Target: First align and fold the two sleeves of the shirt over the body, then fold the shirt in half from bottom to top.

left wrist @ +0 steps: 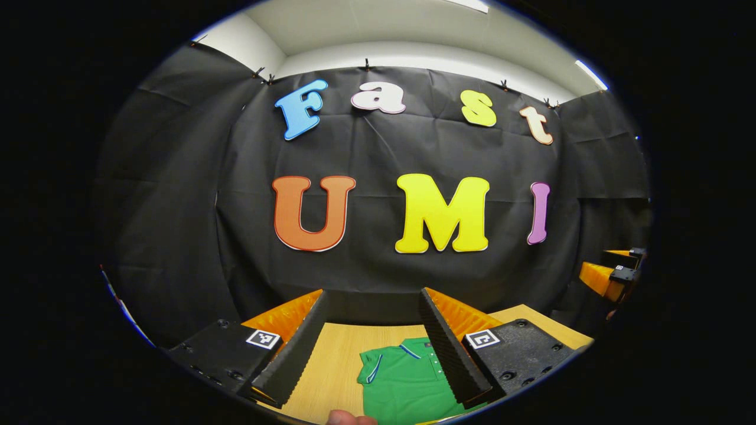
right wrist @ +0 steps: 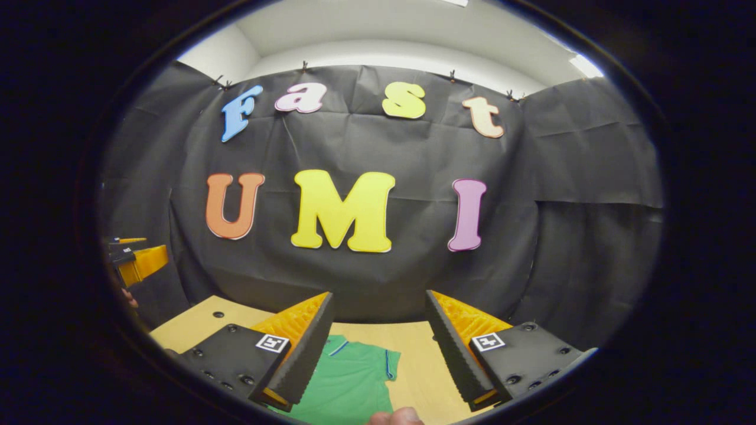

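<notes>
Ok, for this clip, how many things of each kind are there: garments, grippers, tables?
Green polo shirt: 1, lying flat on the table
Grippers: 2, left gripper and right gripper, both open and raised above the shirt
Wooden table: 1
Total: 4

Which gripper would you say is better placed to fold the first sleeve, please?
Neither clearly: both are open above the table. Left gripper frames one sleeve of the green polo shirt; right gripper frames the other sleeve.
</notes>
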`<state>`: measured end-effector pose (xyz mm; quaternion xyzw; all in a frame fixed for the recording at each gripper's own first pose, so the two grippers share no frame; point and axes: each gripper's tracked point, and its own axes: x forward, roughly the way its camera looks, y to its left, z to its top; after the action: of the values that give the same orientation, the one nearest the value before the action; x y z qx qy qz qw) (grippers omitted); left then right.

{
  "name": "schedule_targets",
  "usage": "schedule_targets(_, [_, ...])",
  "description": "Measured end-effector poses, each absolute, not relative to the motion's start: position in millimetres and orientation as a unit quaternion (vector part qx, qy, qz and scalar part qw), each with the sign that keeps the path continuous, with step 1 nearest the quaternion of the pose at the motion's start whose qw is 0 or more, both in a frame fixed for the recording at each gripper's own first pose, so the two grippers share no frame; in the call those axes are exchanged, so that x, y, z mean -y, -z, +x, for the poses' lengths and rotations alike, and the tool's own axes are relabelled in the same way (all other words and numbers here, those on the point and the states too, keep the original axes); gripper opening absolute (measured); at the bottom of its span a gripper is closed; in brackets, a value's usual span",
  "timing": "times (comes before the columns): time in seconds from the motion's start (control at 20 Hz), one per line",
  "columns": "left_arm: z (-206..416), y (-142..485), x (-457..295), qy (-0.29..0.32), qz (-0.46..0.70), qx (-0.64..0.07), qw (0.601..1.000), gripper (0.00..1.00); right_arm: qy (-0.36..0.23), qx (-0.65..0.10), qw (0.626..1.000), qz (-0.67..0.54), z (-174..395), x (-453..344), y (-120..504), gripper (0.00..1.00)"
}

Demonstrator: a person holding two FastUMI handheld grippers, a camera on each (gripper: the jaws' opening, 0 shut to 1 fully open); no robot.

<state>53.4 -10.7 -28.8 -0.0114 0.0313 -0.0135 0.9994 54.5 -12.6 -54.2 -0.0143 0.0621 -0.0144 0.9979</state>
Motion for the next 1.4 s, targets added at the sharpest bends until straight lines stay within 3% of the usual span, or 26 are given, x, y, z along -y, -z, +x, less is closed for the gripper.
schedule_targets(0.5, [53.9,59.7,18.2,-0.006,-0.002,-0.08,0.997,0.98,-0.013,-0.175,0.984,-0.021,113.3,39.6,172.0,0.94])
schedule_targets(0.9, [56.2,77.1,12.9,-0.044,0.005,-0.114,0.993,0.98,-0.012,-0.276,0.961,0.014,206.0,56.1,292.1,0.97])
schedule_targets(1.35, [59.5,97.1,15.7,-0.071,0.005,-0.152,0.986,0.99,0.007,-0.367,0.93,0.011,257.2,69.7,404.7,0.95])
schedule_targets(1.4, [58.9,99.4,16.1,-0.072,0.006,-0.155,0.985,0.98,0.006,-0.372,0.928,0.011,264.6,70.8,413.9,0.9])
